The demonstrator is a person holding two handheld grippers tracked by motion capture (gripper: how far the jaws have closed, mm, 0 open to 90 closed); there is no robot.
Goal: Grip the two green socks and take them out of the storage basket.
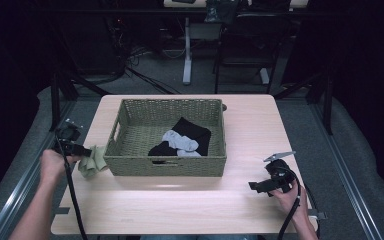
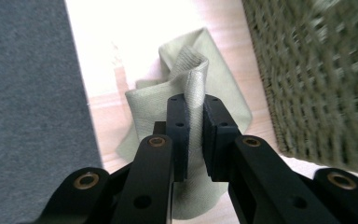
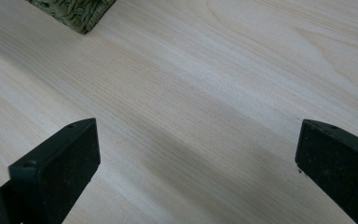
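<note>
wooden table (image 1: pixel 240 200): basket (image 1: pixel 165 166), green cloth (image 1: pixel 94 161)

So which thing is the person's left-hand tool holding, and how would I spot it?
Find the woven basket in the middle of the wooden table. Just outside its left wall, the left gripper pinches a pale green sock. The socks in the basket are black or grey; this is the green one.
</note>
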